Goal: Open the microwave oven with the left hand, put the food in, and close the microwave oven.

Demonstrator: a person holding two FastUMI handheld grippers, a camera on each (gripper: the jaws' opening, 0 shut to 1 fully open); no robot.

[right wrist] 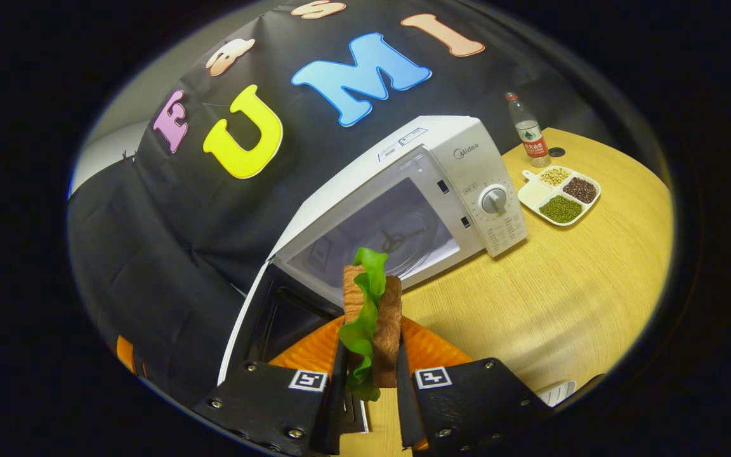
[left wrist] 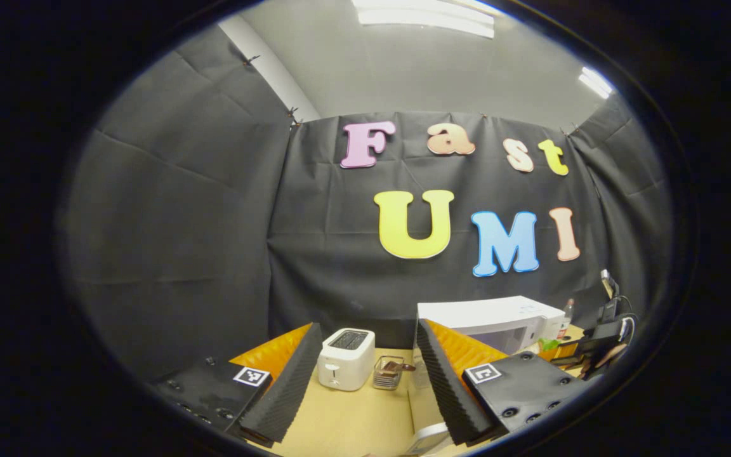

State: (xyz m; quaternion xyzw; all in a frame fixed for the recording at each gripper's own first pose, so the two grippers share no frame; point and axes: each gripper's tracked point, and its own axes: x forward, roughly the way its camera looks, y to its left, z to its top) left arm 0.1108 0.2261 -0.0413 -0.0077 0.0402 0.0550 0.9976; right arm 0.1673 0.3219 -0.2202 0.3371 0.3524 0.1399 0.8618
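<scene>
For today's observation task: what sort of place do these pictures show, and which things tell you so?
Probably a mock kitchen set up in a booth: a microwave with its door open, a toaster, and a divided dish of beans on a wooden table.

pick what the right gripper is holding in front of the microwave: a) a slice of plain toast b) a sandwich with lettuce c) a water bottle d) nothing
b: the right gripper is shut on the sandwich, green lettuce between two bread slices, held before the open microwave.
</scene>
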